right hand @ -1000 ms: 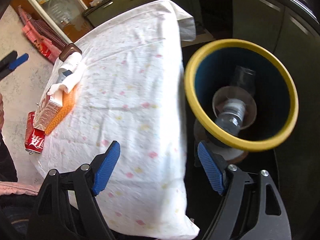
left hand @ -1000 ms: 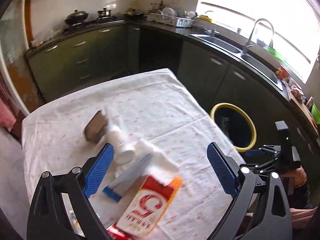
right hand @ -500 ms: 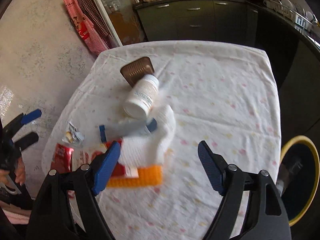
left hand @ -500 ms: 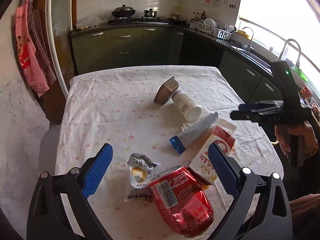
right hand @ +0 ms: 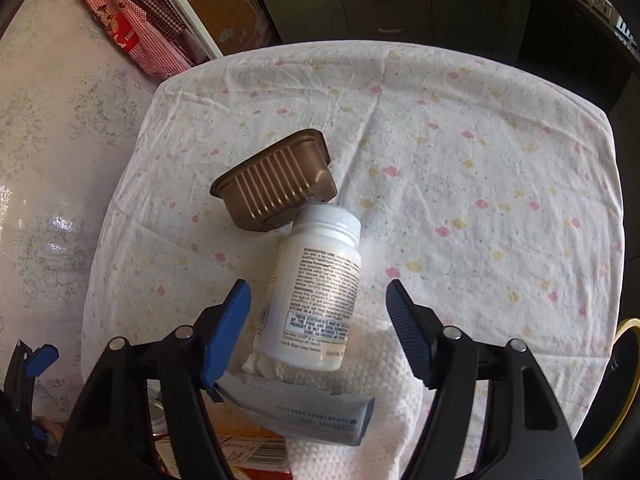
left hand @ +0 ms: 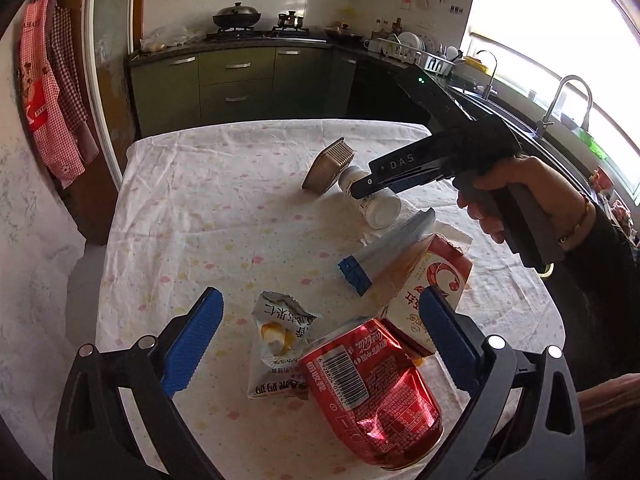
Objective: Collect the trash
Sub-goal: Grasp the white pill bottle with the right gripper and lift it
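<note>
Trash lies on a table with a white flowered cloth (left hand: 192, 208). My left gripper (left hand: 320, 340) is open, its fingers on either side of a crushed red can (left hand: 372, 392) and a torn snack wrapper (left hand: 280, 340). A red-and-white carton (left hand: 436, 280), a grey-blue tube (left hand: 384, 252), a white paper towel (right hand: 360, 368), a white bottle (right hand: 316, 292) and a brown plastic tray (right hand: 276, 180) lie beyond. My right gripper (right hand: 318, 324) is open, hovering over the lying white bottle, which sits between its fingers. The right gripper also shows in the left wrist view (left hand: 362, 192).
A yellow-rimmed bin (right hand: 624, 392) stands off the table's right edge. Green kitchen cabinets (left hand: 236, 80), a stove with pots and a sink counter (left hand: 560, 120) run along the back and right. Checked aprons (left hand: 44, 92) hang at the left.
My right gripper has swung from over the bin back across the table and down over the white bottle. My left gripper has pulled back to the near edge over the can.
</note>
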The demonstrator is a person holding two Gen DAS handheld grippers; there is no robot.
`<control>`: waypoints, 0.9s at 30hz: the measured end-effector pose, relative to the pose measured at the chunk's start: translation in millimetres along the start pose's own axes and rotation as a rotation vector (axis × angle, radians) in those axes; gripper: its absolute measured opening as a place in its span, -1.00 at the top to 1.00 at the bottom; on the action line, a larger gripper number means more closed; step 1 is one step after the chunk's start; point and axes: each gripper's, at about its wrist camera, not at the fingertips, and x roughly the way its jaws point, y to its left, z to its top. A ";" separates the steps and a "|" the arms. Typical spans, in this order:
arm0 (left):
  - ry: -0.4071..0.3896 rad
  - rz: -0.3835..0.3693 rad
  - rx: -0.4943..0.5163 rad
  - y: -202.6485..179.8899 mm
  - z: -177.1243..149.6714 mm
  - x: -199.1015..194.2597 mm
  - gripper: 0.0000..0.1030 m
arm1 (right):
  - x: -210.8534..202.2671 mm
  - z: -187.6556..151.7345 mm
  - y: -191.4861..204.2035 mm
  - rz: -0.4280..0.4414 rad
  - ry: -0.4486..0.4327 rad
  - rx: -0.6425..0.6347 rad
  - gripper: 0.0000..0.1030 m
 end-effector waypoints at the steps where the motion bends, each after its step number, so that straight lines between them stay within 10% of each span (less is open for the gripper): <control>1: 0.001 -0.002 0.001 1.0 -0.7 0.9 -0.88 | 2.8 1.8 0.8 -0.004 0.007 -0.002 -0.16; 27: 0.013 -0.016 0.016 -3.6 -1.1 3.9 -0.88 | -46.9 -30.1 -3.5 0.039 -0.083 -0.048 0.13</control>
